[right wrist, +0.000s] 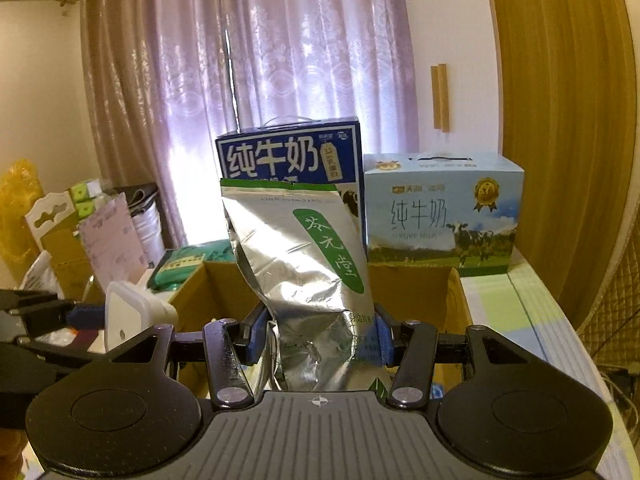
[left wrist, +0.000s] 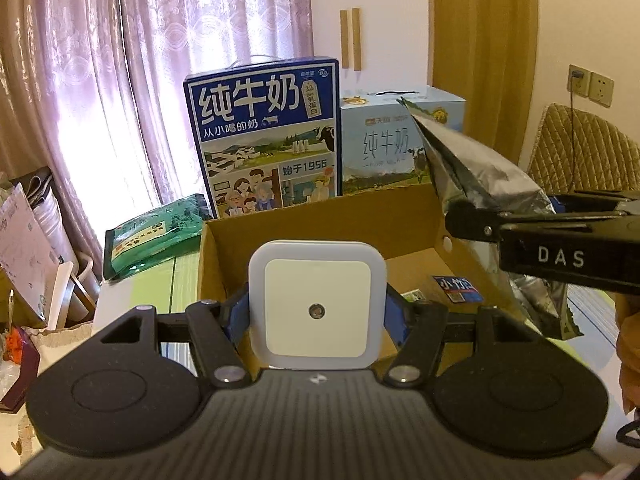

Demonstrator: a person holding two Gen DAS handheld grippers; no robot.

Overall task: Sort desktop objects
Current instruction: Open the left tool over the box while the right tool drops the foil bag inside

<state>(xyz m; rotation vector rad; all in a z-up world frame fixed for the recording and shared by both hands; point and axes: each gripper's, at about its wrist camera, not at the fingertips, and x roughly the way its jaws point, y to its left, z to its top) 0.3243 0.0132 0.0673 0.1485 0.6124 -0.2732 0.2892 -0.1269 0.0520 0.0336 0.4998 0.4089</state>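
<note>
behind a cardboard box (left wrist: 404, 216), milk cartons (left wrist: 264, 140) stand; left gripper (left wrist: 318, 312) clamps a night light (left wrist: 318, 304), right gripper (right wrist: 316, 336) a foil tea pouch (right wrist: 304, 264); each is best lowered well inside before release.

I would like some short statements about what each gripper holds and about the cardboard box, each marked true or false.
1. The left gripper is shut on the white square night light. True.
2. The right gripper is open, holding nothing. False: it is shut on the silver foil pouch.
3. The cardboard box is closed with a lid. False: its top is open, and small packets lie inside.
4. Two milk cartons stand behind the cardboard box. True.
5. The green packet lies inside the cardboard box. False: it lies outside, to the box's left in the left wrist view.
</note>
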